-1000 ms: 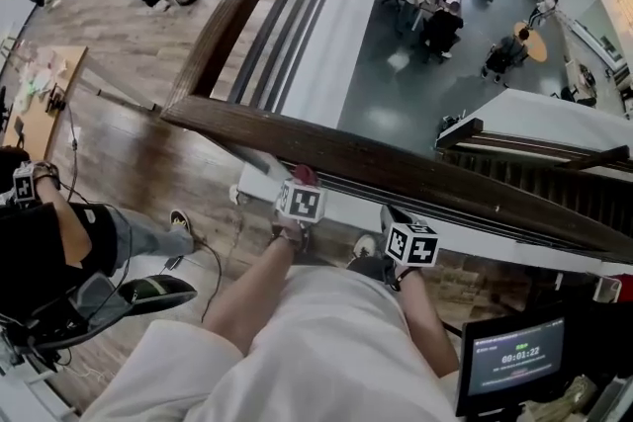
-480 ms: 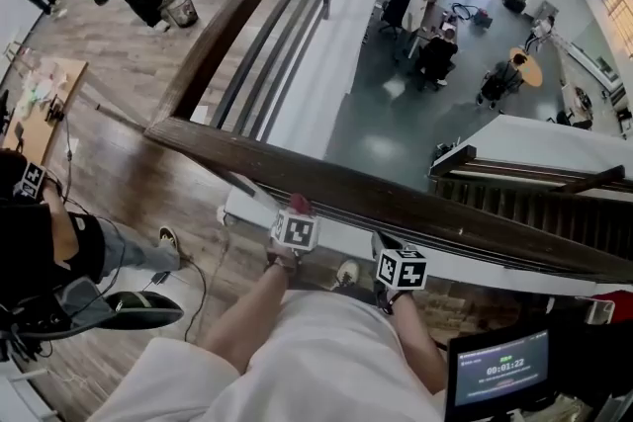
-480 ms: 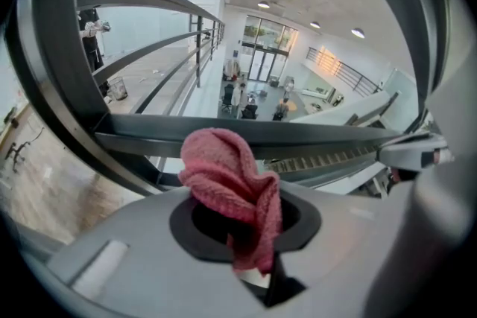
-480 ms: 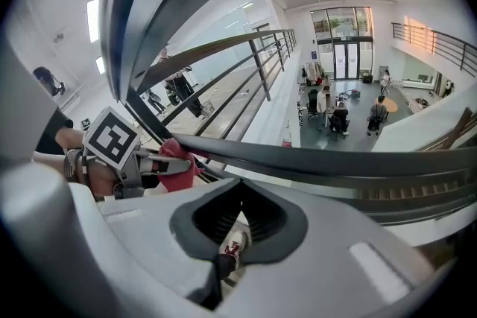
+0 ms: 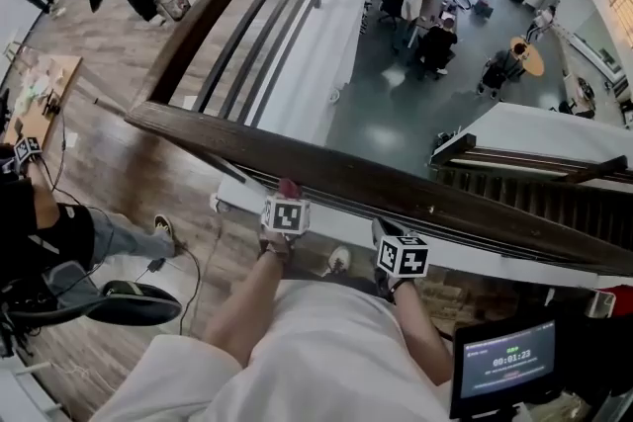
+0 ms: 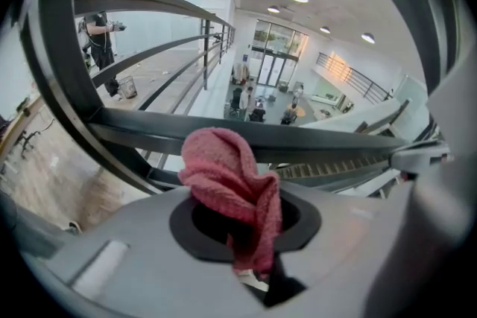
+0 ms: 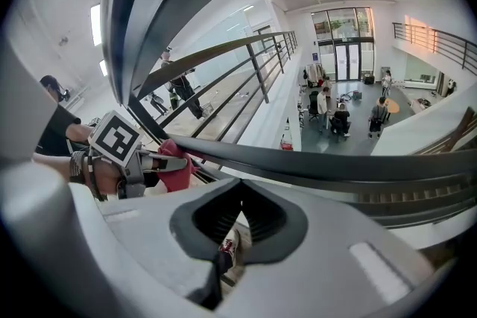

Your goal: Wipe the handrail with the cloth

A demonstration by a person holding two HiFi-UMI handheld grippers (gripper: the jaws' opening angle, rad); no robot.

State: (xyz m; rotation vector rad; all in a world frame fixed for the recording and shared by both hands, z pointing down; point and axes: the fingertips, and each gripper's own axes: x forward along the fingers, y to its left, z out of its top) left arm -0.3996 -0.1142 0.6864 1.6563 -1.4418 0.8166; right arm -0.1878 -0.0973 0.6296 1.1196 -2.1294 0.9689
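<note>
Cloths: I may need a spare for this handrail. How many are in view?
1: the pink cloth, gripped by the left gripper, near the handrail. The right gripper holds nothing. Others may be hidden.

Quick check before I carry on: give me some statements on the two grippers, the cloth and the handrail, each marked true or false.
The left gripper holds a pink cloth. True.
The right gripper clamps the handrail. False: its fingers are shut on nothing, short of the rail.
The handrail is dark wood. True.
The monitor at lower right is switched off. False: its screen is lit.
</note>
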